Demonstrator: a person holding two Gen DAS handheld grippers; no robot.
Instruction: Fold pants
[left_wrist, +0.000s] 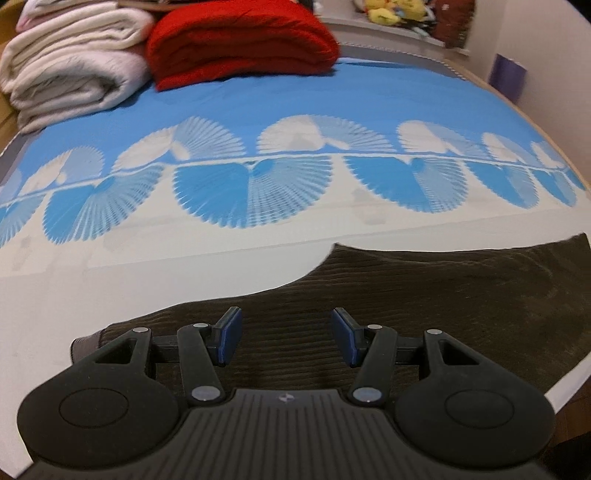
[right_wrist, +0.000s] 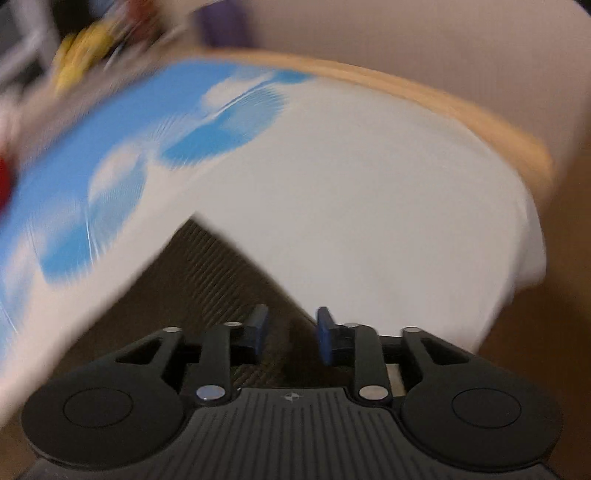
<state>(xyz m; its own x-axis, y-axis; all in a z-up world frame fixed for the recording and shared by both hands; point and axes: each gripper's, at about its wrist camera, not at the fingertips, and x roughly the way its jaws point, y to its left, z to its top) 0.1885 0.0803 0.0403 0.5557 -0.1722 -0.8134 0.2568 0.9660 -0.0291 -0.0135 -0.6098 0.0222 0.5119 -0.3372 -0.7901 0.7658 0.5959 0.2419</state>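
Dark brown corduroy pants (left_wrist: 424, 295) lie on the white and blue bed sheet (left_wrist: 184, 258), spread from the lower middle to the right. My left gripper (left_wrist: 287, 339) is open just above the pants, with nothing between its blue pads (left_wrist: 231, 338). In the blurred right wrist view a corner of the pants (right_wrist: 207, 280) points away from me. My right gripper (right_wrist: 291, 334) is open over that corner, and its blue pads (right_wrist: 325, 334) hold nothing.
Folded cream blankets (left_wrist: 70, 62) and a folded red blanket (left_wrist: 240, 40) sit at the far left of the bed. Yellow plush toys (left_wrist: 395, 9) rest on a shelf behind. The bed's wooden edge (right_wrist: 461, 107) and a beige wall (right_wrist: 443, 44) lie to the right.
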